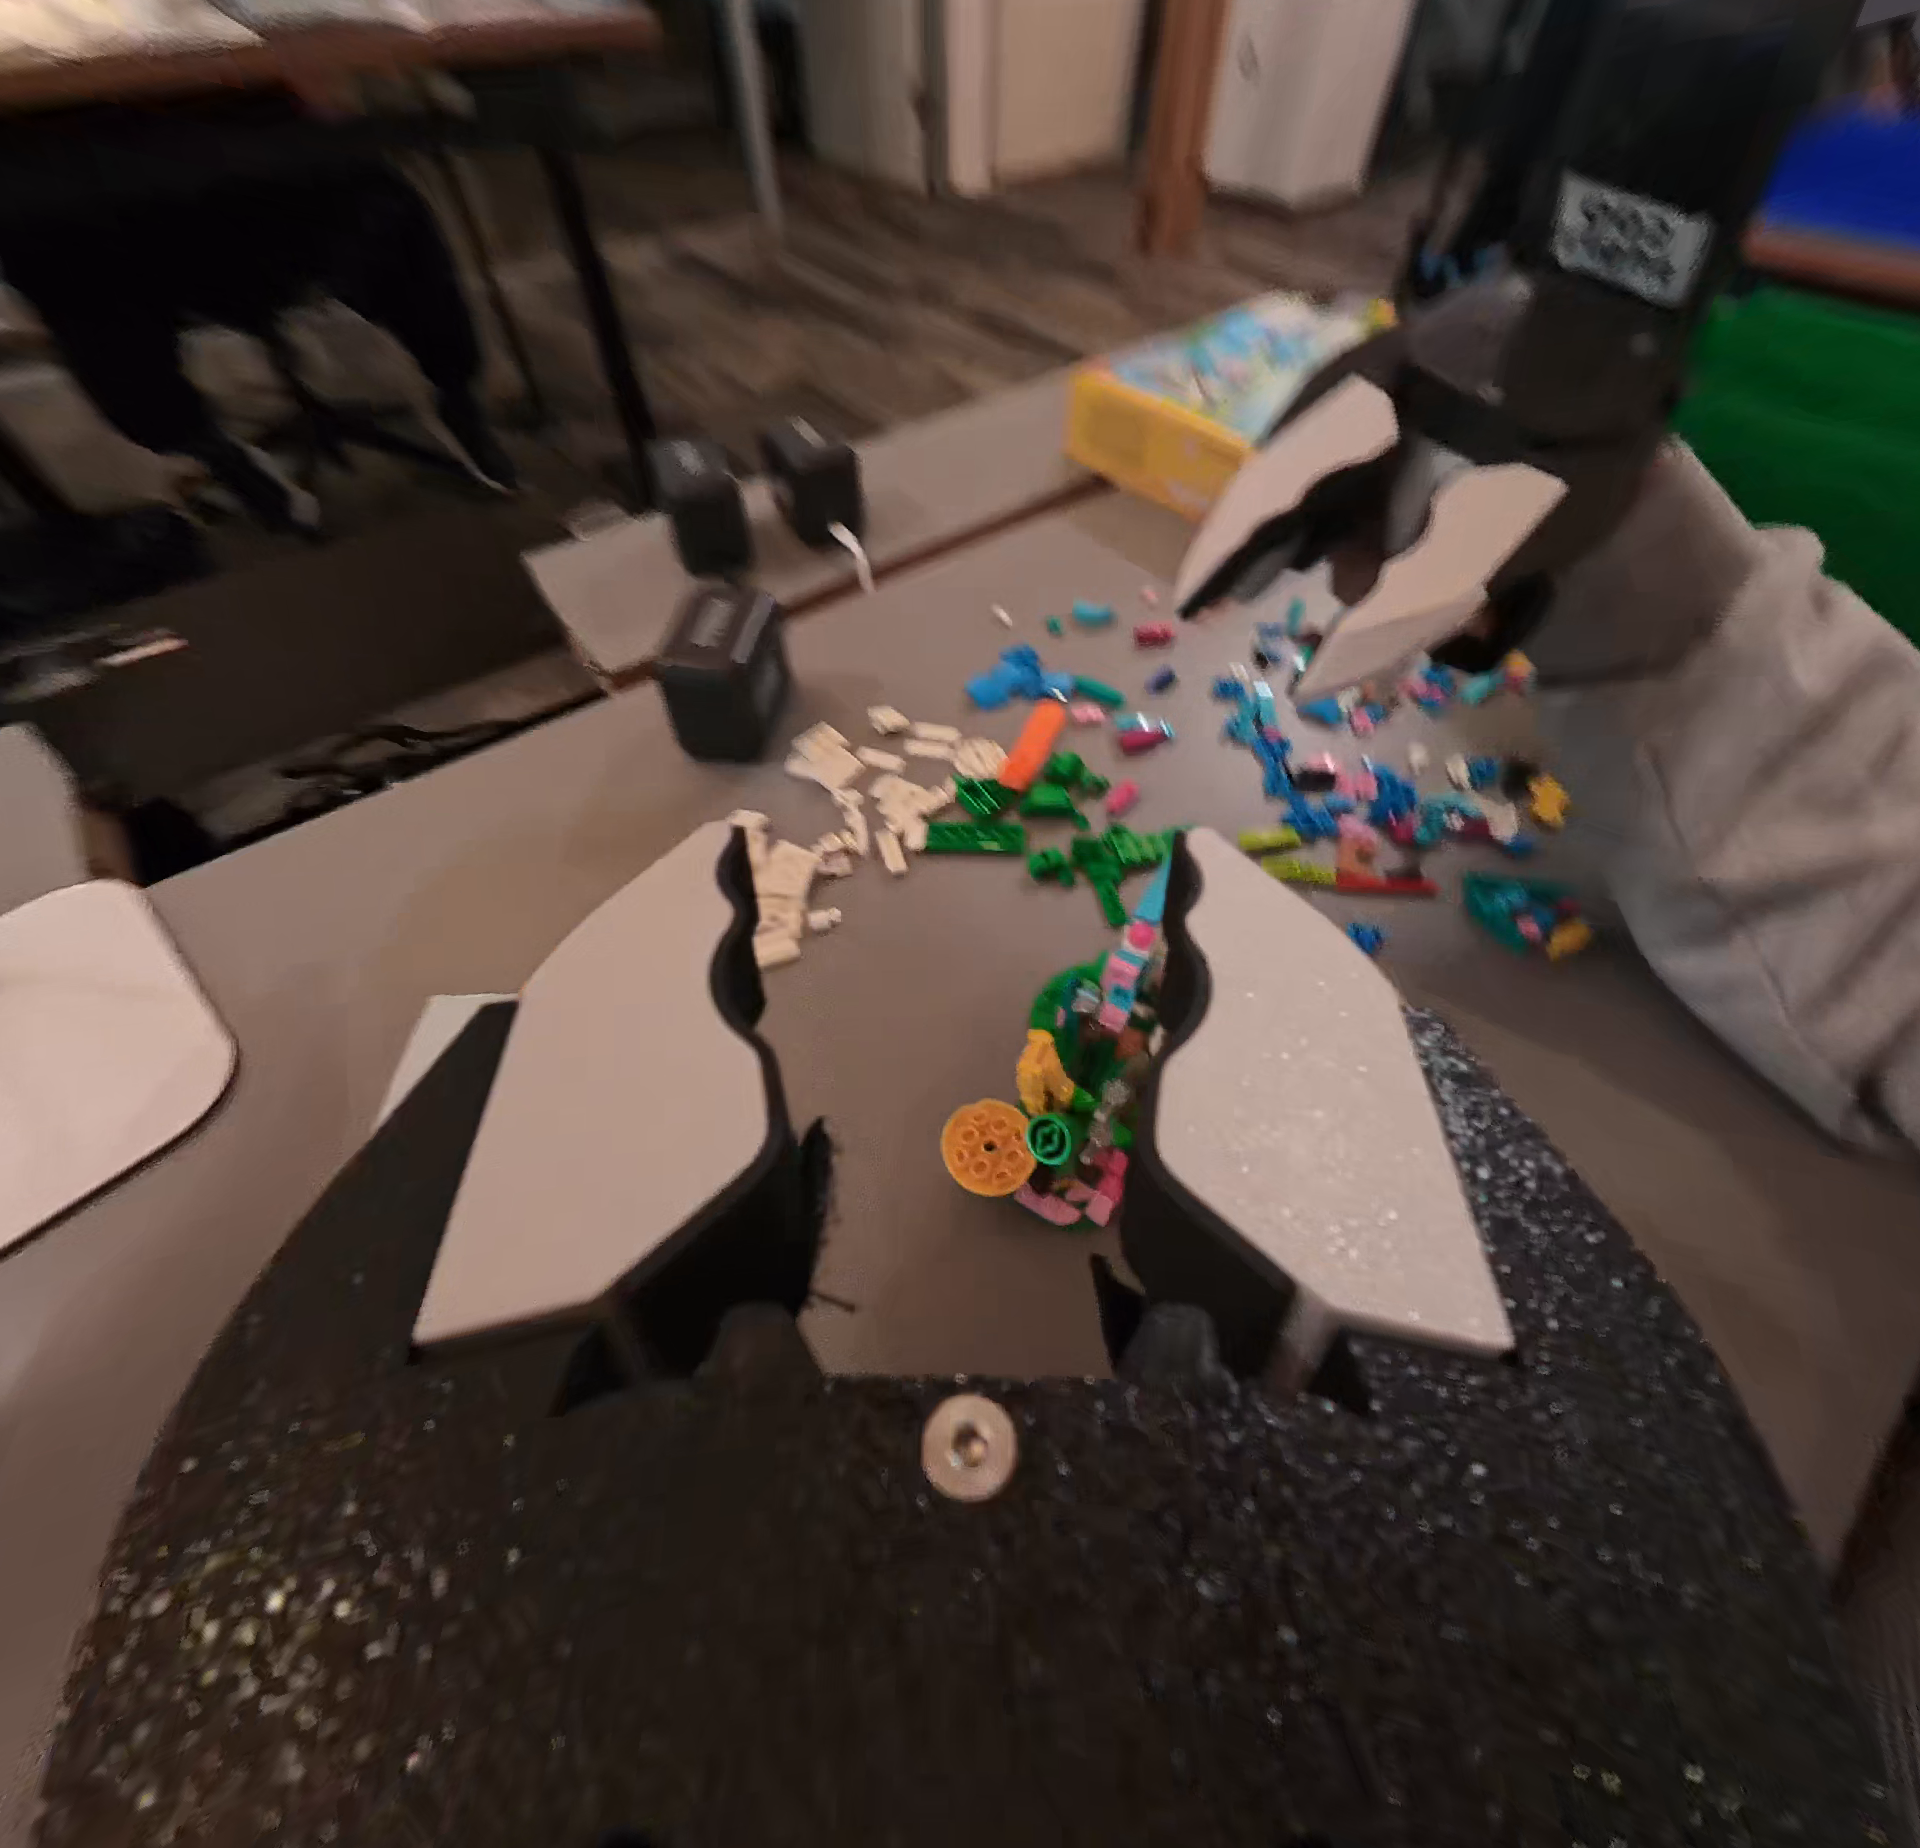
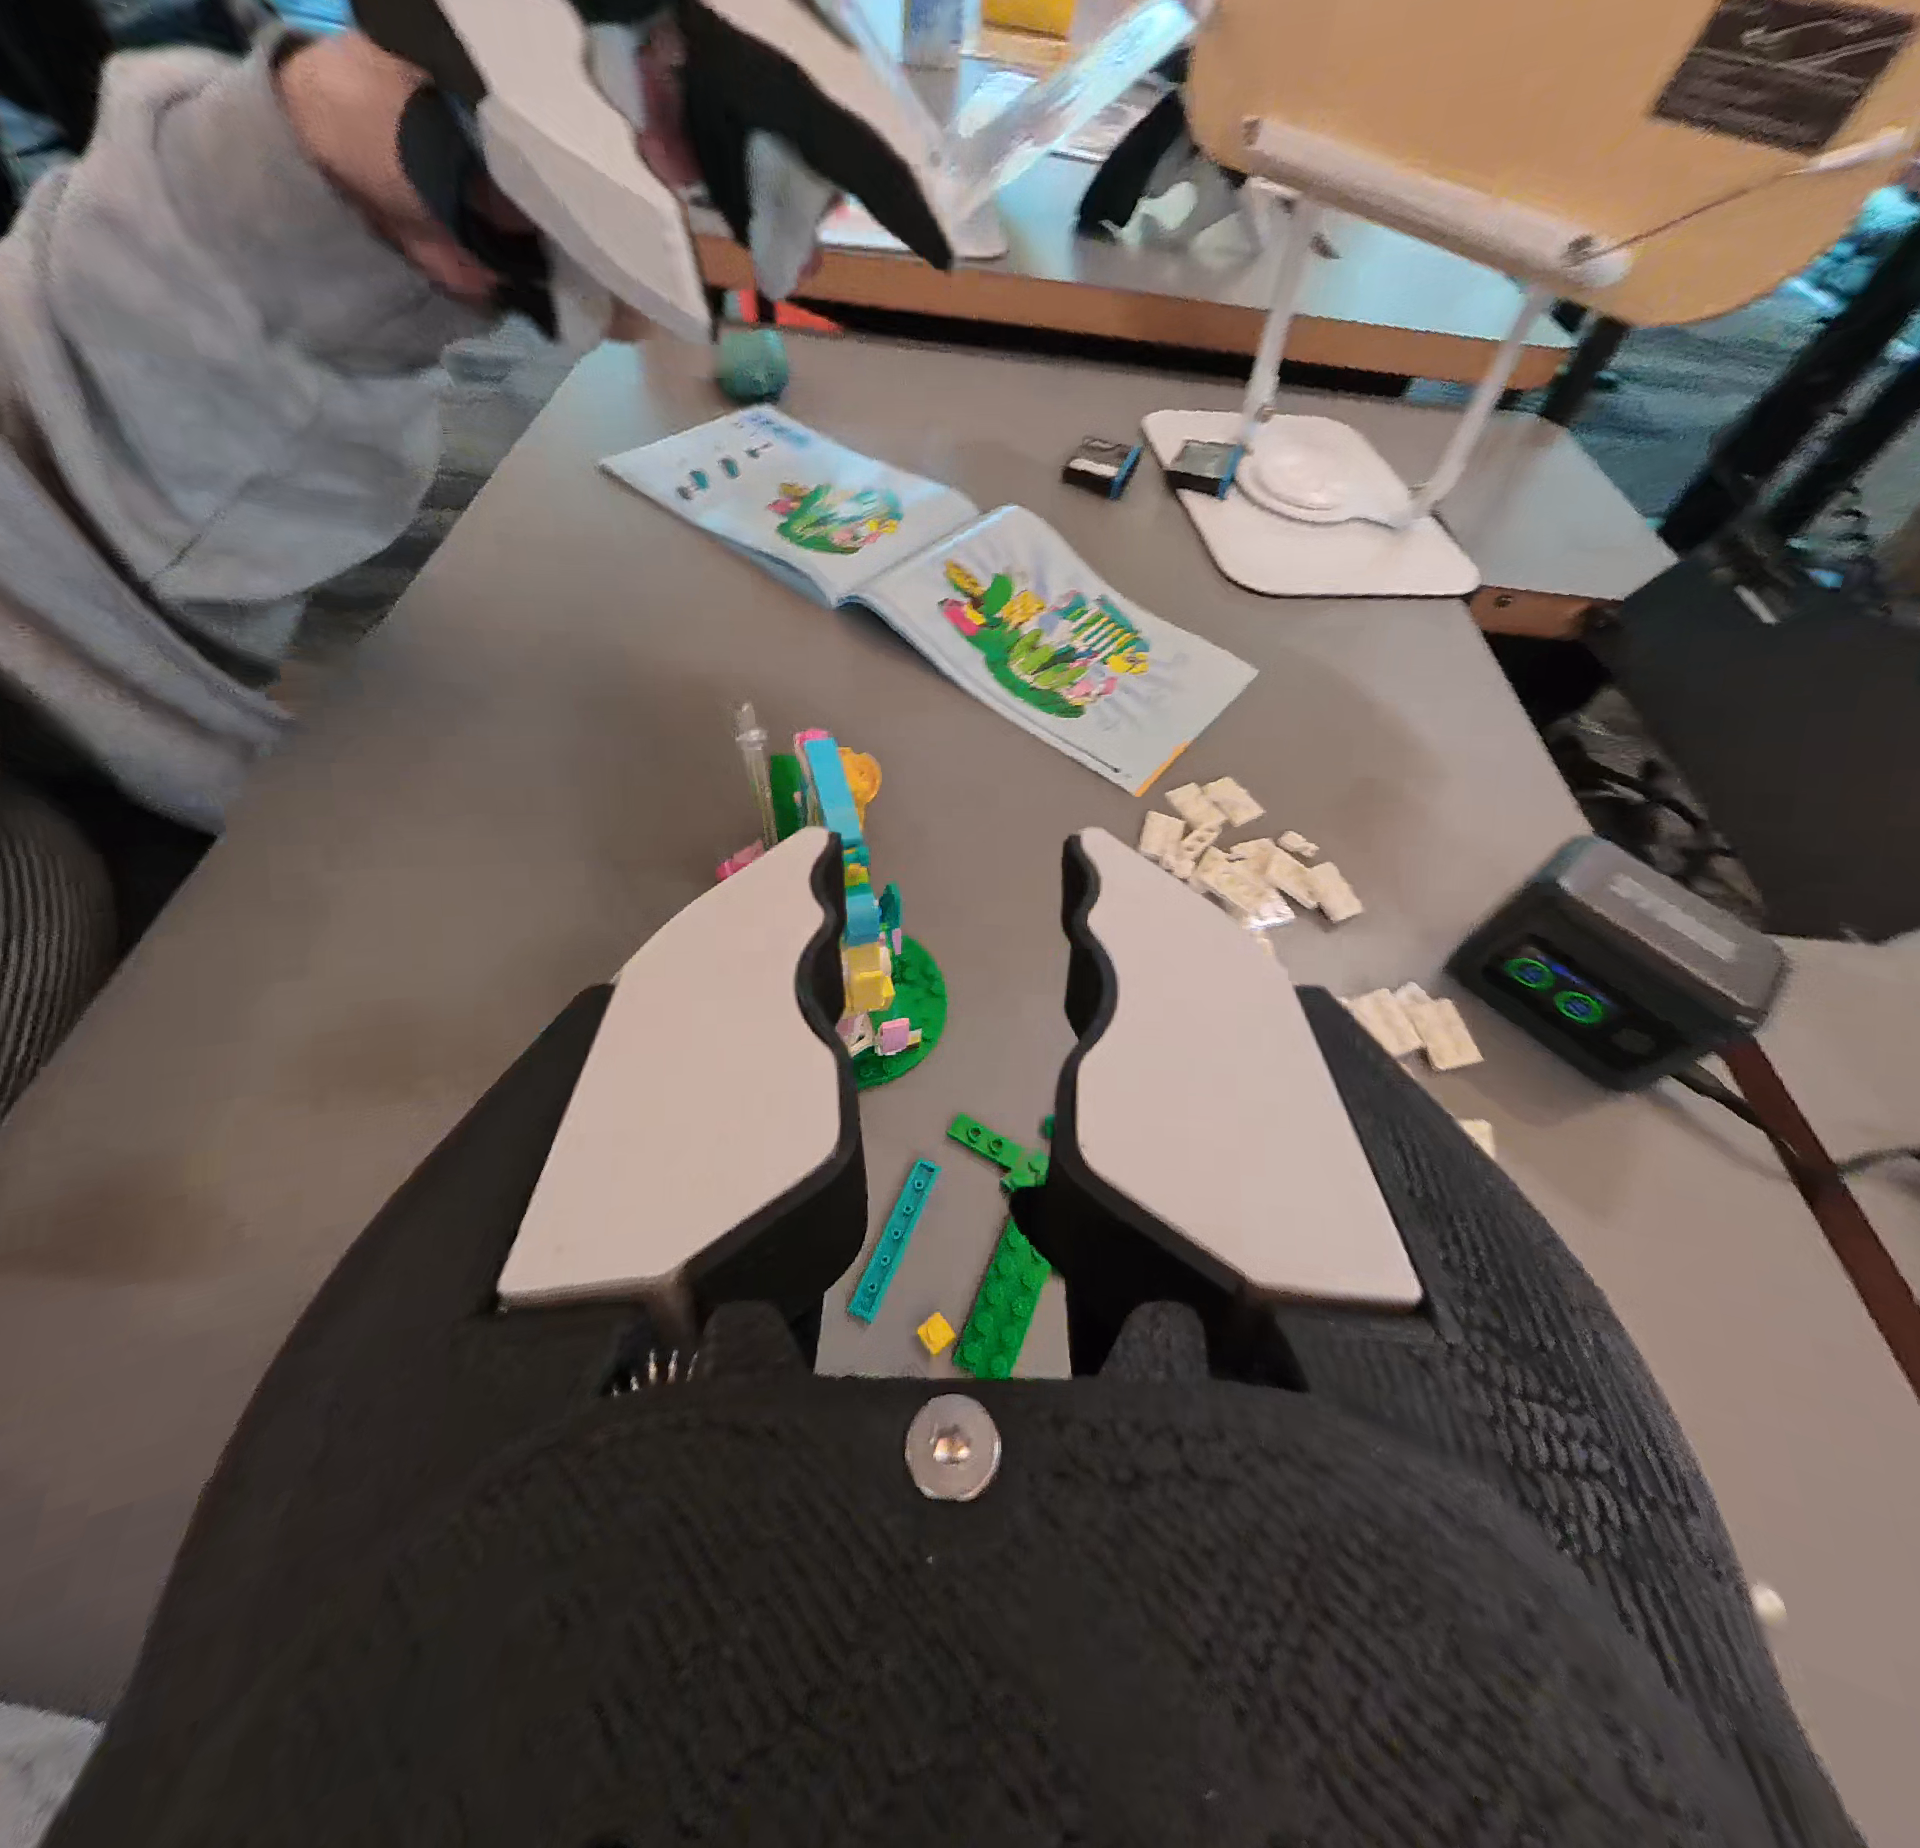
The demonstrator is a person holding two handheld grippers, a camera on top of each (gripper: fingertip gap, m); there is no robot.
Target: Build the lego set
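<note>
Table (image 2: 540, 967) carries half-built lego model (image 2: 873, 977) near its middle; instruction booklet (image 2: 935, 593) beyond it. Left gripper (image 1: 961, 925) and right gripper (image 2: 945, 915): jaws spread, empty. Model looks light, fragile; grip the green base, loose green plate (image 2: 1003, 1299) by edges.

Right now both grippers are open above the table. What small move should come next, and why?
Probably lower the right gripper onto one loose piece, such as the teal strip lying under its open jaws. Neither gripper holds anything, the left gripper is open over the half-built model, and the booklet lies open.
</note>
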